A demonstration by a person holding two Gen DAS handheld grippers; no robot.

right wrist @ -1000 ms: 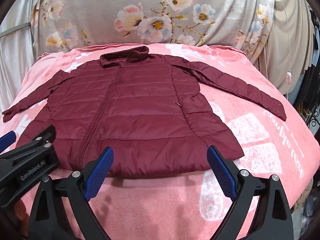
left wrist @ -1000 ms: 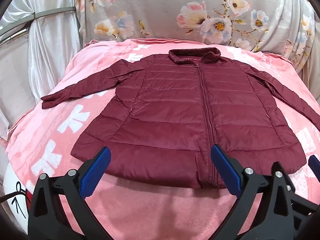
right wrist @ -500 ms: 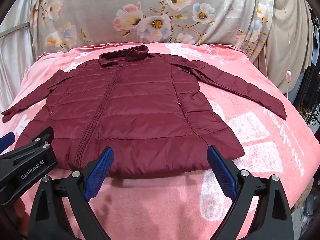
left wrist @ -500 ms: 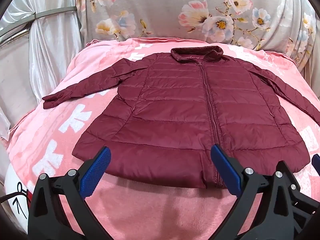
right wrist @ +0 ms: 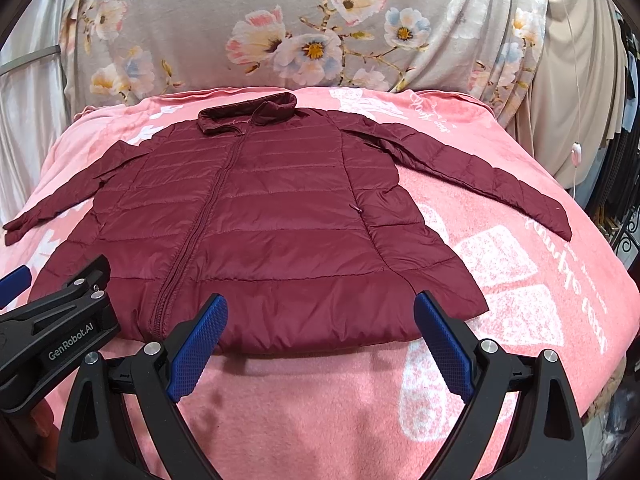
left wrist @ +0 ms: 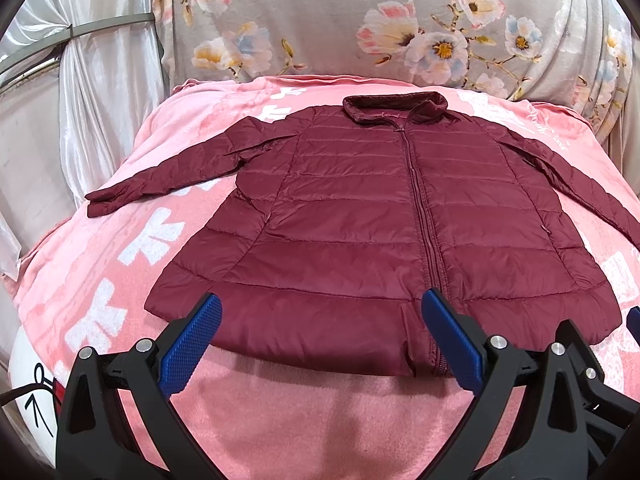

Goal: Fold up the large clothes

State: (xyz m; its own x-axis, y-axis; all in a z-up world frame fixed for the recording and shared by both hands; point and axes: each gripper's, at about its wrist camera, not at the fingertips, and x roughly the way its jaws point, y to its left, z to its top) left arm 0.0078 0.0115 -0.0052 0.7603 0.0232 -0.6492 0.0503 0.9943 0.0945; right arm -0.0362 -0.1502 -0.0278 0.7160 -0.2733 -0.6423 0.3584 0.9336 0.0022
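Maroon jacket [left wrist: 372, 220] flat on pink blanket [left wrist: 280, 408], frame centre; collar toward top, hem toward bottom, sleeves spread sideways. Left gripper [left wrist: 320, 344] wide open, empty, at hem. Right gripper [right wrist: 320, 344] likewise. Only right view shows full right sleeve [right wrist: 480, 172]; only left view, left cuff [left wrist: 108, 204].

One maroon puffer jacket [left wrist: 360, 216] on view, just the one, with two sleeves spread out and one collar at the top. One zip down its front. Under it, one pink blanket [left wrist: 280, 412]. Behind, one floral cloth [right wrist: 320, 32] as backdrop. Two grippers in play: the left gripper [left wrist: 320, 340] and the right gripper [right wrist: 320, 344], each showing two blue pads, so four pads in all. One white cord [right wrist: 574, 152] hangs at the right side
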